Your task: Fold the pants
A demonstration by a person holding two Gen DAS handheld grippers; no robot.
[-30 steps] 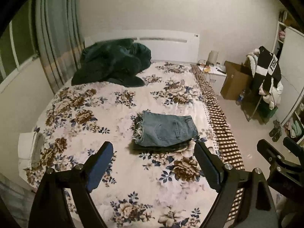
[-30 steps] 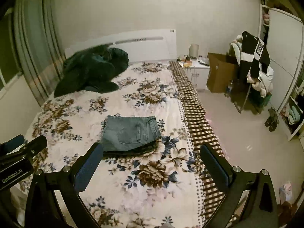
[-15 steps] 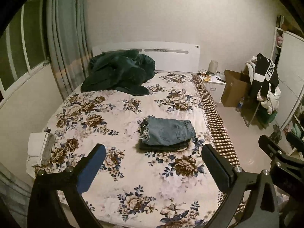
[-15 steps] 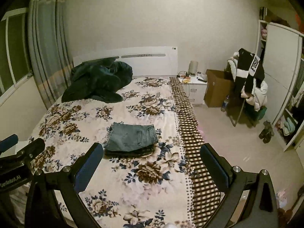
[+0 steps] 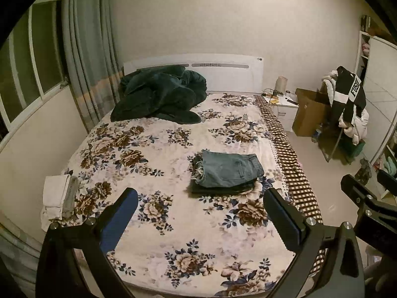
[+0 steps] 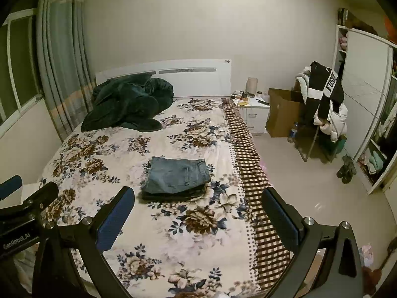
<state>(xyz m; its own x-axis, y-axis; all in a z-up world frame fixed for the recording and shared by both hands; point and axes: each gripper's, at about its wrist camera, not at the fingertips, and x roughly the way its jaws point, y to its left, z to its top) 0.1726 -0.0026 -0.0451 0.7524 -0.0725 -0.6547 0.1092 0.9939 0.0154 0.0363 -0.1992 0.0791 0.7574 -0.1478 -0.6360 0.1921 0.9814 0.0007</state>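
Folded pants (image 5: 227,171) lie stacked mid-bed, nearer the bed's (image 5: 173,260) checkered rt edge. Left hand-held gripper (image 5: 199,213) & right hand-held gripper (image 6: 198,211) hang above the foot end, jaws wide apart, holding nothing. Bare floor (image 6: 310,186) lies rt of the bed.

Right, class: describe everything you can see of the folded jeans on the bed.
The jeans are blue denim, folded into a compact rectangle with a back pocket facing up and frayed hems along the left edge. They lie flat on a darker folded garment that shows beneath their near edge, on the floral bedspread, nearer its checked right border. Nothing else touches them; both grippers hang open and apart from them.
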